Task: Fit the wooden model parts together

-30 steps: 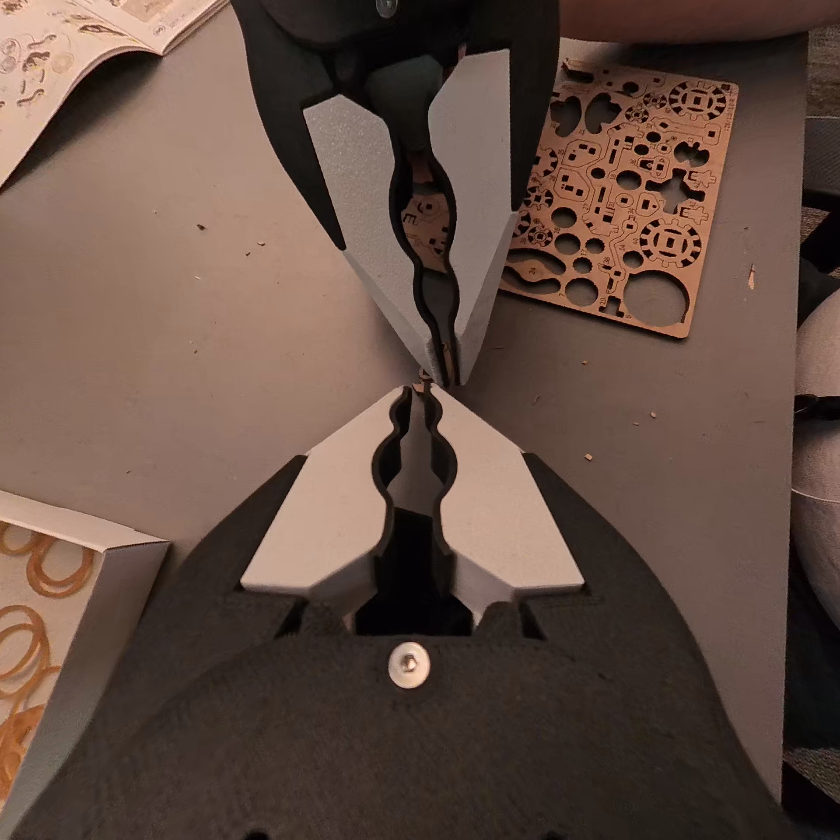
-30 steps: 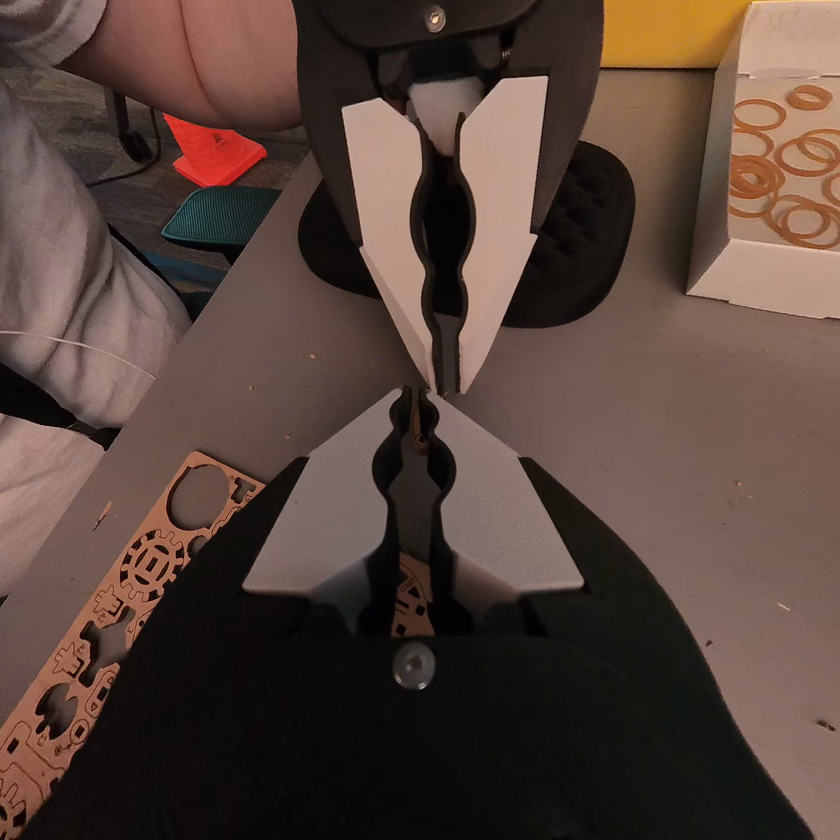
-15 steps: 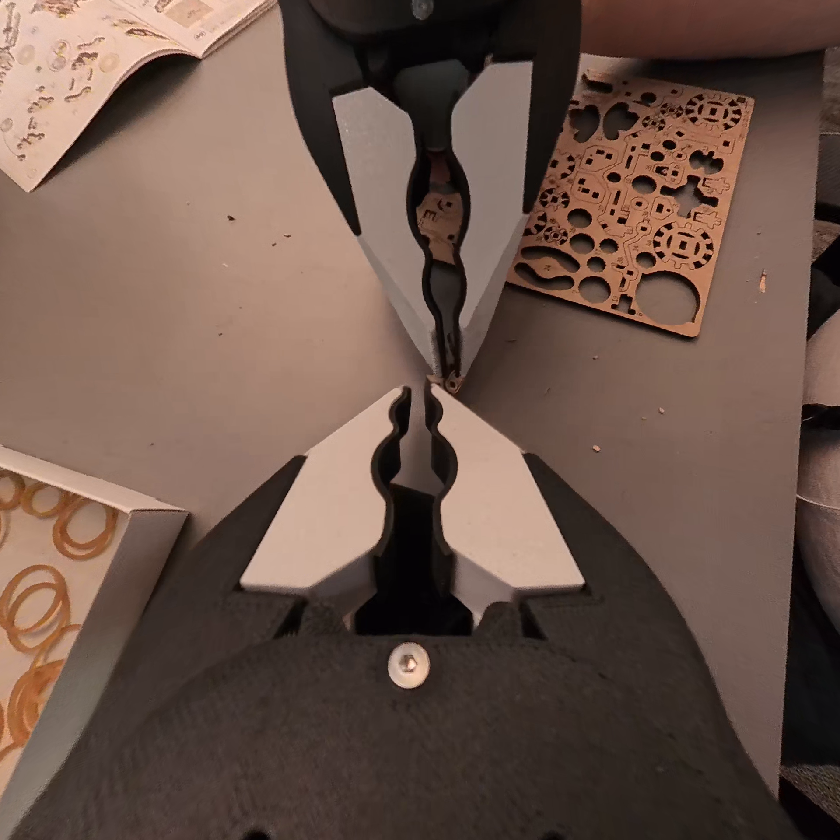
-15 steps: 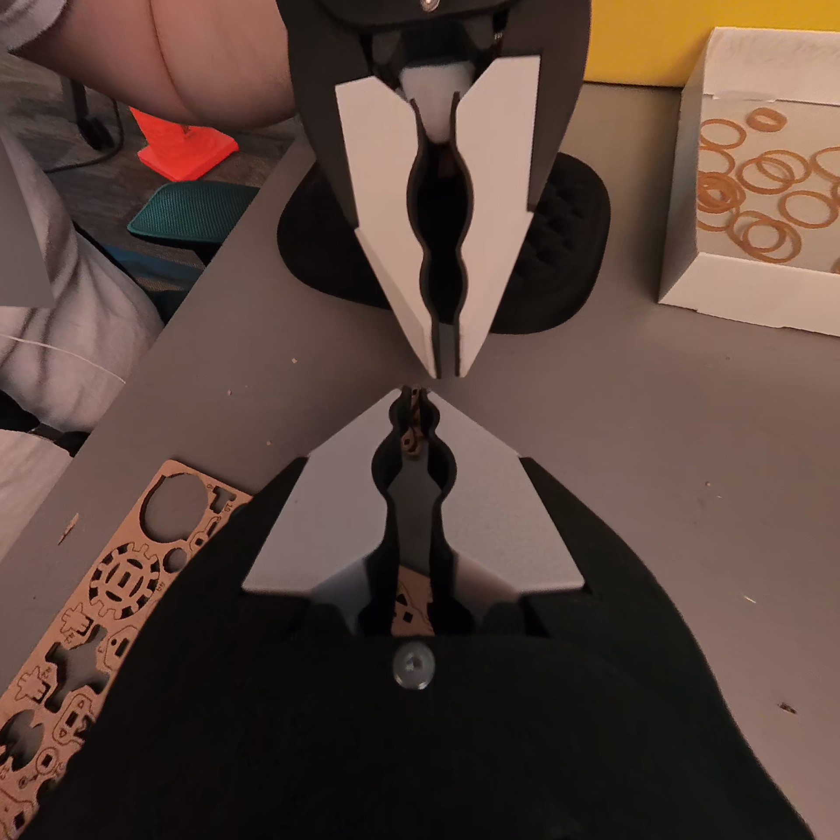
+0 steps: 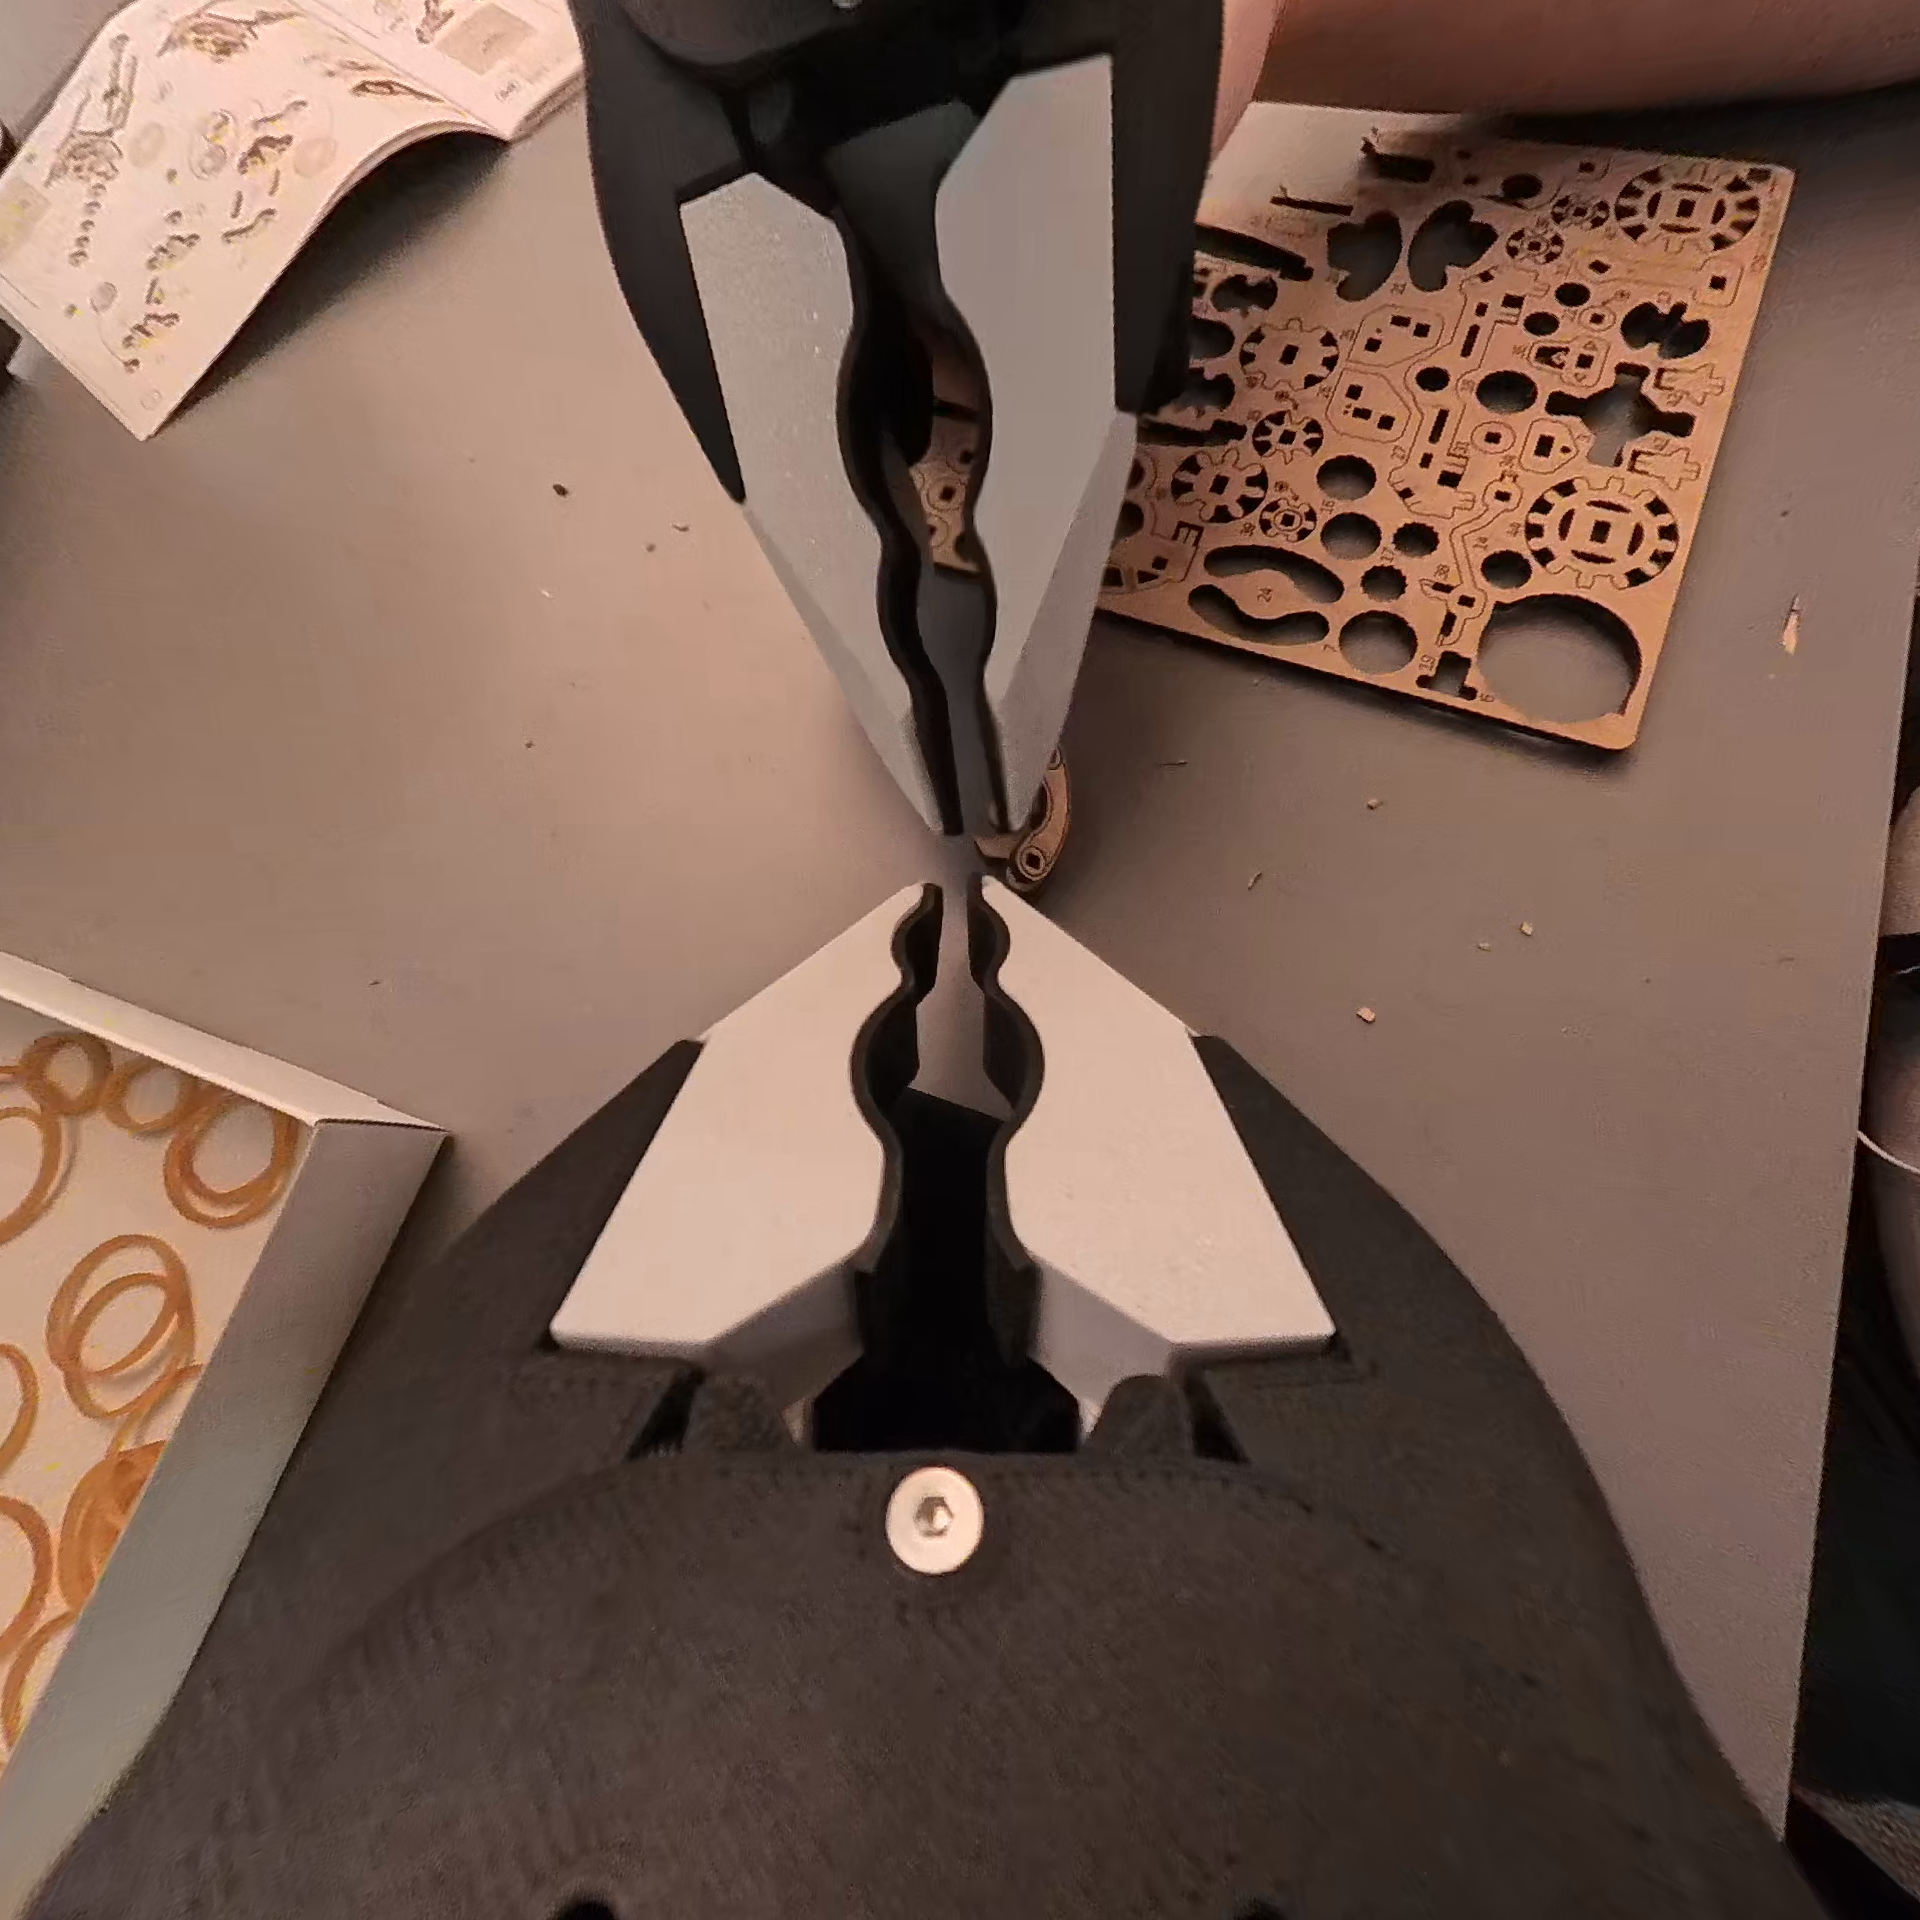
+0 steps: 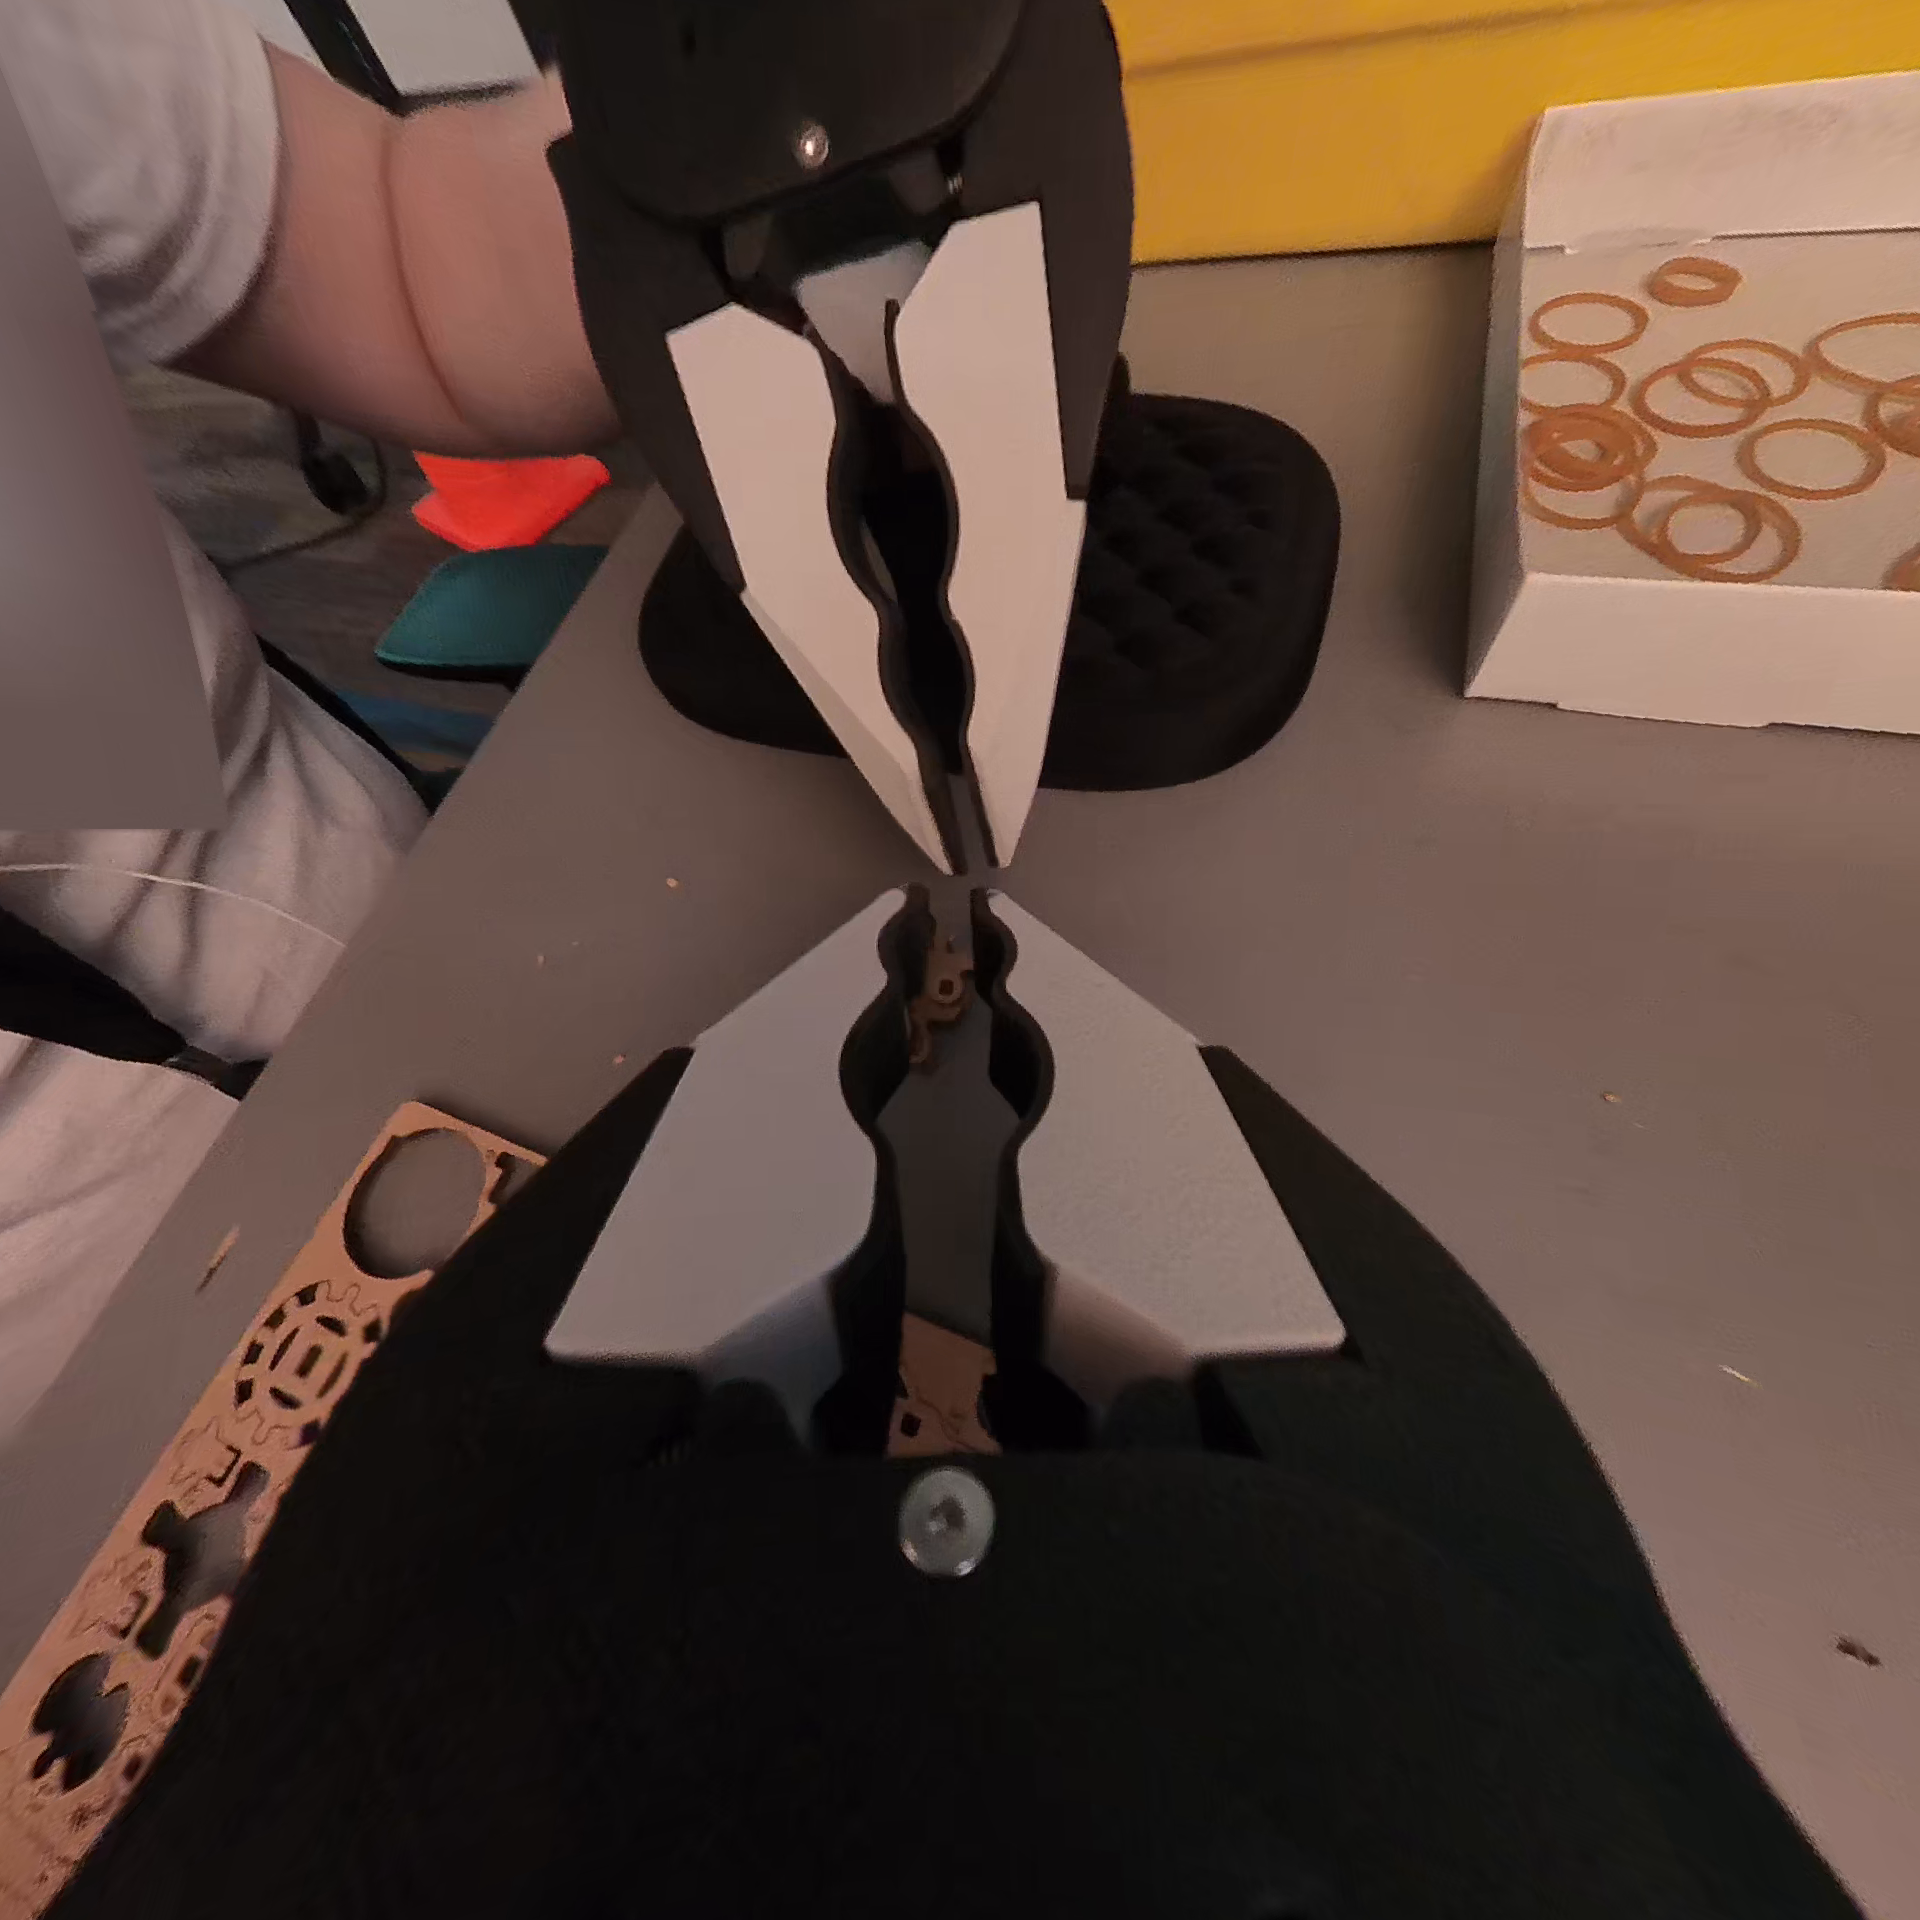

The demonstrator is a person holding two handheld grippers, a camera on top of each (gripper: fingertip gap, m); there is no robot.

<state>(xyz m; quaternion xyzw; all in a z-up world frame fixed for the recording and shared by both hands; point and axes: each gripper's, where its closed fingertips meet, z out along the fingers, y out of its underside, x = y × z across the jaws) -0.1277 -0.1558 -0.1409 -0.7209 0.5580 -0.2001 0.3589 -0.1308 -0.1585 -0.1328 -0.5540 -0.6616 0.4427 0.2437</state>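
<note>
In the left wrist view, my left gripper [image 5: 951, 891] is at the bottom. Its fingertips stand a narrow gap apart and I see nothing between them. My right gripper [image 5: 977, 826] comes in from the top, tip to tip with it, just above the grey table [image 5: 416, 727]. It is shut on a small brown wooden part [image 5: 1034, 836] that sticks out to the right of its tips. In the right wrist view, my right gripper [image 6: 940, 902] pinches that notched wooden part [image 6: 940, 1003] between its pads. The left gripper [image 6: 971, 862] points at it from above.
A laser-cut wooden sheet [image 5: 1455, 416] lies at the back right and also shows in the right wrist view [image 6: 208, 1455]. Also here: an open booklet [image 5: 239, 177], a white box of rubber bands [image 5: 156, 1299], a black padded mat [image 6: 1195, 582], a person's arm [image 6: 447, 312] and the table's right edge [image 5: 1849, 1039]. Only a small space, under 4 cm, lies between the two pairs of fingers.
The right gripper has tilted and shifted slightly right with the wooden part. Its tip, which met the left gripper's tips a second ago, now sits just beside them. The left gripper's gap looks unchanged.
</note>
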